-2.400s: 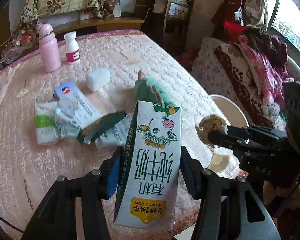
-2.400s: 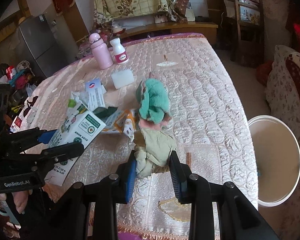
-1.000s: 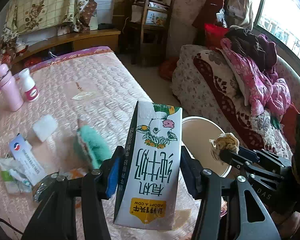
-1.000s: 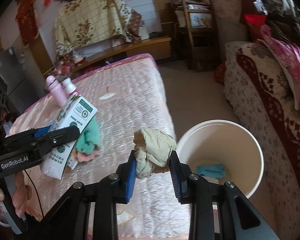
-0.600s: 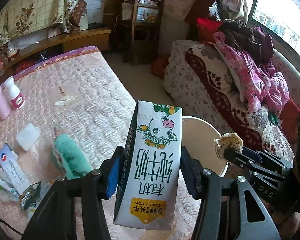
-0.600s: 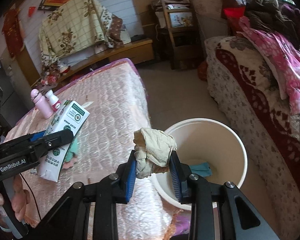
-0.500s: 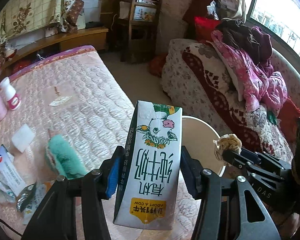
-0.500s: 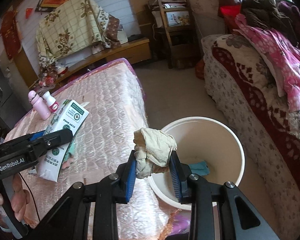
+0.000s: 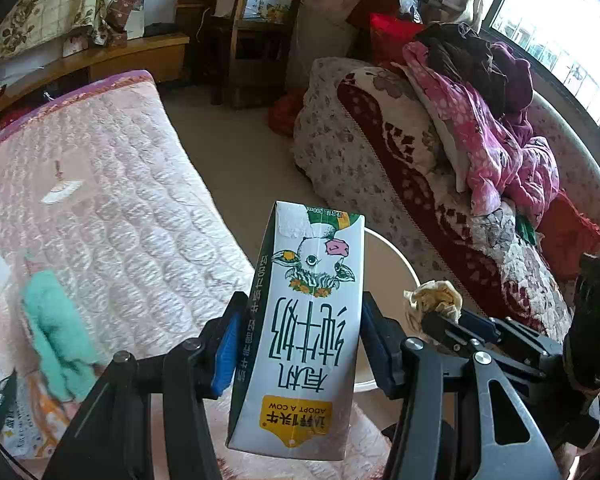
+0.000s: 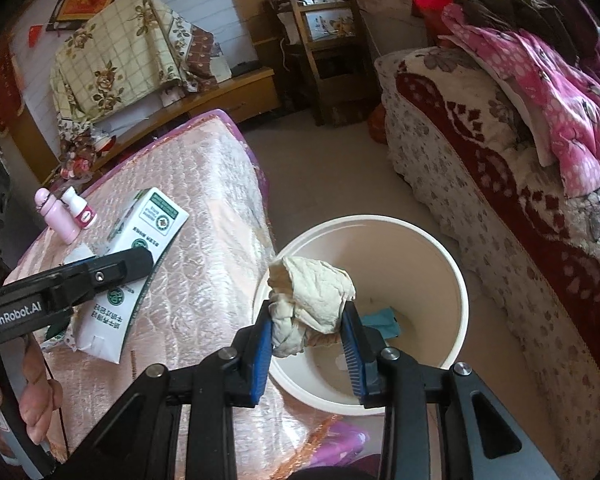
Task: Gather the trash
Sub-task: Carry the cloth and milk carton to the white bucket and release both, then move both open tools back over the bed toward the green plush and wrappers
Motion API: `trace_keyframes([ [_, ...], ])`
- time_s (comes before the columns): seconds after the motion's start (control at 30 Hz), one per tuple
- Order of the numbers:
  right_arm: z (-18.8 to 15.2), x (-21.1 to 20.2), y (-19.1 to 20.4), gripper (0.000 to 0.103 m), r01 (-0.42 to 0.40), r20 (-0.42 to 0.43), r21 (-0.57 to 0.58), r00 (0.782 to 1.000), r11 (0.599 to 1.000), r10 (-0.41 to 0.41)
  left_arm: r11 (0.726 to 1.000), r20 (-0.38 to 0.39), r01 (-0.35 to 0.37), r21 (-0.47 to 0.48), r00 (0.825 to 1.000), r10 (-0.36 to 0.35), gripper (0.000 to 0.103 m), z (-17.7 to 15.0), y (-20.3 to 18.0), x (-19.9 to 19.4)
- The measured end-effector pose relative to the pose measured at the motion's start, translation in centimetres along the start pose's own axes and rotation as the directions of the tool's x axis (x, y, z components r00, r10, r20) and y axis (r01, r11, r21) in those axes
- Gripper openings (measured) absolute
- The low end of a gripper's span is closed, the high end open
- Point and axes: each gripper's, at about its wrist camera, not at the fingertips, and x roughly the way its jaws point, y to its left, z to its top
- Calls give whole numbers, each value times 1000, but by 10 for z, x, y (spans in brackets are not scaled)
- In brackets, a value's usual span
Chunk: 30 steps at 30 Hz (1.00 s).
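Observation:
My left gripper (image 9: 300,332) is shut on a white and green milk carton (image 9: 304,320), held above the table's right edge; the carton also shows in the right wrist view (image 10: 140,256). My right gripper (image 10: 310,328) is shut on a crumpled beige tissue (image 10: 312,296), held over the near rim of a cream round bin (image 10: 456,280) on the floor. The tissue also shows in the left wrist view (image 9: 434,300), with the bin (image 9: 392,256) behind the carton. A blue scrap (image 10: 382,320) lies inside the bin.
The table has a pink quilted cover (image 9: 120,200). On it lie a teal fuzzy item (image 9: 56,332) and wrappers (image 9: 24,416); a pink bottle (image 10: 56,216) and a small white bottle (image 10: 80,208) stand far back. A patterned sofa (image 10: 520,220) with pink clothes stands right of the bin.
Both grippers have swung right, away from the table's clutter toward the bin. The tissue has come over the bin's near rim. Both grips stay shut.

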Motion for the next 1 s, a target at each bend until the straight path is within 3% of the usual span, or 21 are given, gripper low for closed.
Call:
trace_keyframes([
  [0.33, 0, 20, -27, 36, 38, -32, 47, 999, 998, -37, 996, -31, 68, -59, 997, -70, 57, 3, -9, 32],
  [0.37, 1, 23, -30, 39, 46, -36, 52, 998, 998, -44, 996, -34, 75, -57, 996, -77, 57, 3, -10, 35],
  [0.47, 2, 29, -37, 73, 48, -37, 74, 998, 996, -45, 994, -39, 94, -50, 995, -96, 62, -1, -12, 39],
  [0.5, 2, 30, -40, 73, 47, -29, 85, 999, 995, -45, 994, -39, 97, -51, 994, -99, 69, -1, -12, 40],
  [0.57, 2, 31, -43, 73, 49, -30, 96, 998, 994, -47, 994, -27, 93, -58, 995, -95, 72, -2, -11, 39],
  [0.8, -3, 28, -44, 73, 45, -39, 116, 998, 992, -41, 997, -10, 61, -53, 998, -61, 72, -3, -5, 29],
  [1.0, -7, 27, -36, 73, 42, -43, 104, 998, 994, -37, 1000, 27, -16, -21, 999, 16, 72, -9, -1, 12],
])
